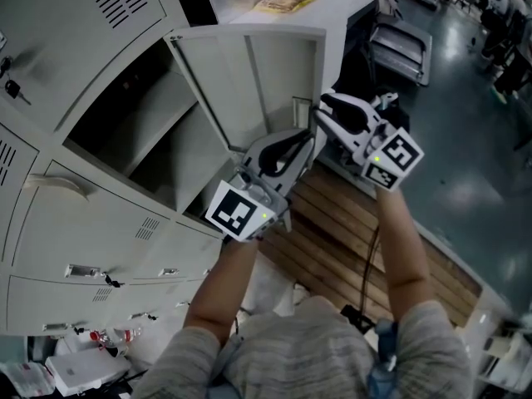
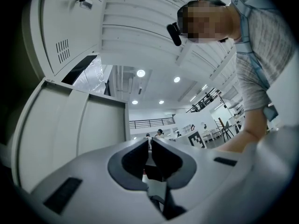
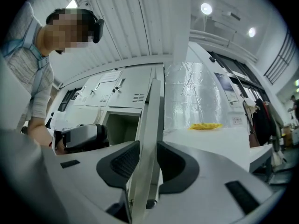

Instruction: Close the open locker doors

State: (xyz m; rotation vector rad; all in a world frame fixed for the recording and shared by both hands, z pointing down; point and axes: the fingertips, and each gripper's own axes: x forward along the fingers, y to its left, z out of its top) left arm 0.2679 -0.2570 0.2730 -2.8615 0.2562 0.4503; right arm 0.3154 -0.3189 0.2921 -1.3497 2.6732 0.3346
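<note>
Presently in hand: the swinging shut of one door, which stands wide open, out from its locker.
Right hand-held gripper: clamped on the door's free edge, one pad on each face, as its own view shows.
Left hand-held gripper: clenched, jaws together with nothing between them; it is held just beside the door's lower part, near the right one.
Progress: judged early; the compartment is fully exposed, and no latch is met yet.
Next move: the edge is probably to be carried in an arc toward the locker frame, then let go or pushed flat, so that the pad between door and frame is not trapped.
In the way: the left hand-held gripper appears to lie on the inner side of the door and is best drawn clear of the swing. Nothing is seen jutting from the compartment shelf.
Around: the neighbouring lockers are seen shut, one with keys hanging in its lock. A wooden pallet lies on the floor below the grippers. A yellow packet rests on a white top behind the door.
</note>
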